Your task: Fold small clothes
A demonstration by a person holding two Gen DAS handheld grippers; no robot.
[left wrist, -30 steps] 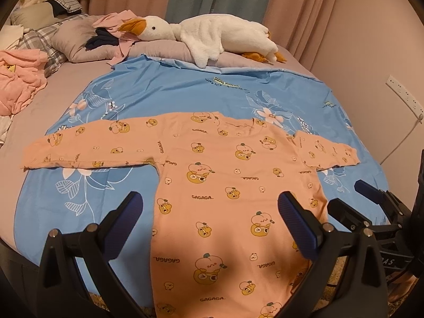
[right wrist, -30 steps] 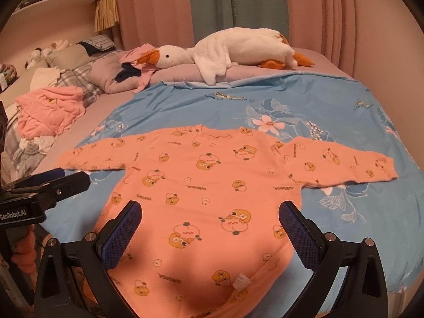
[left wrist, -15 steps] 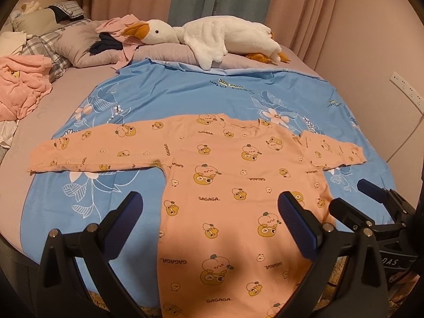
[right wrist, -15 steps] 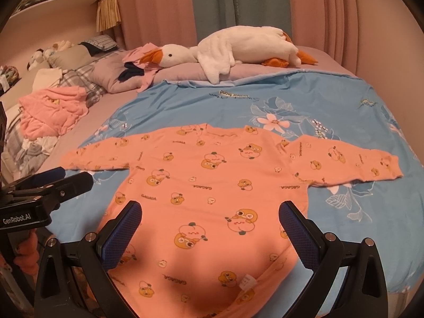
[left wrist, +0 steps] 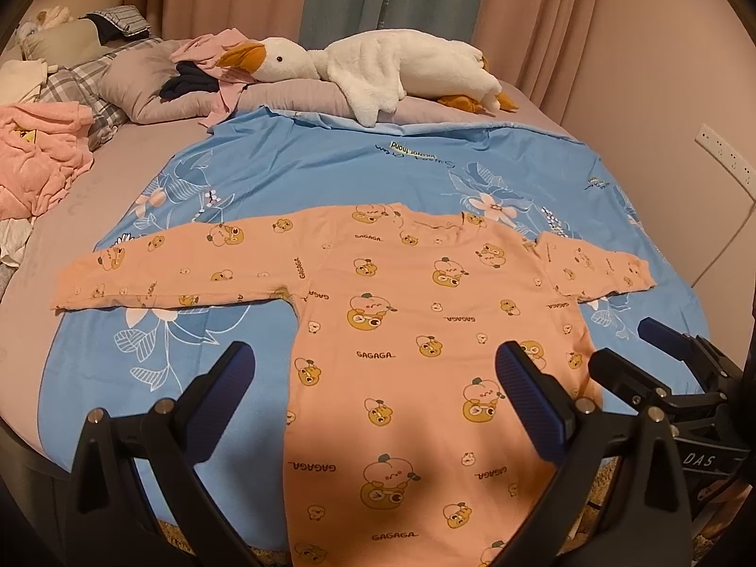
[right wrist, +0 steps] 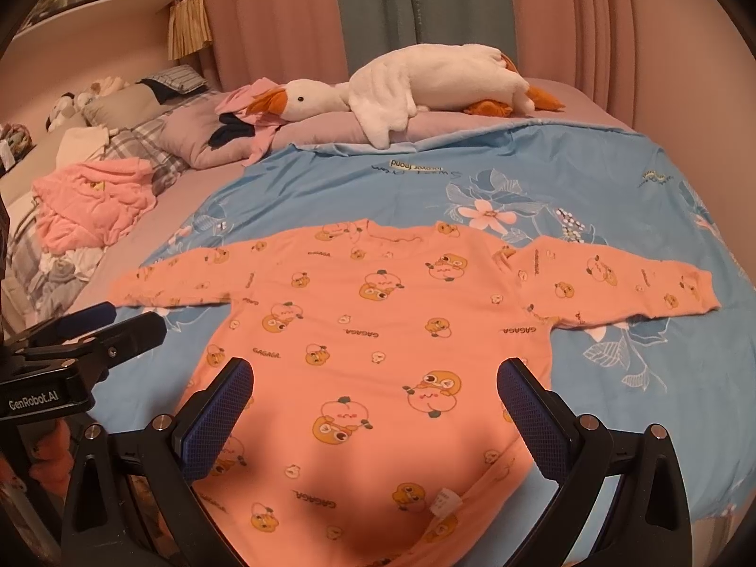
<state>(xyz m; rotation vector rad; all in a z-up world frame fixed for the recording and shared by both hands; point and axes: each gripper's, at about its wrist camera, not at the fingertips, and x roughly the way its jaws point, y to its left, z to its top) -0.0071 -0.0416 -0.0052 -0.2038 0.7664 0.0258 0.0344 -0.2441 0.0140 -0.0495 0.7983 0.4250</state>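
Note:
An orange long-sleeved child's top (left wrist: 406, 330) with cartoon prints lies flat on a blue floral sheet (left wrist: 330, 175), sleeves spread left and right, hem toward me. It also shows in the right wrist view (right wrist: 378, 330). My left gripper (left wrist: 378, 392) is open and empty, held above the top's lower half. My right gripper (right wrist: 378, 406) is open and empty, above the hem area. The right gripper shows at the right edge of the left wrist view (left wrist: 661, 354); the left gripper shows at the left edge of the right wrist view (right wrist: 94, 330).
A white plush goose (left wrist: 378, 66) lies on pillows at the head of the bed. A pink garment pile (left wrist: 33, 151) and plaid pillows (right wrist: 137, 141) sit at the left. A wall (left wrist: 685, 71) with a socket strip runs along the right side.
Both grippers have drawn back and risen slightly, so the top sits farther away and more of the bed shows. Both stay open. The top has not moved.

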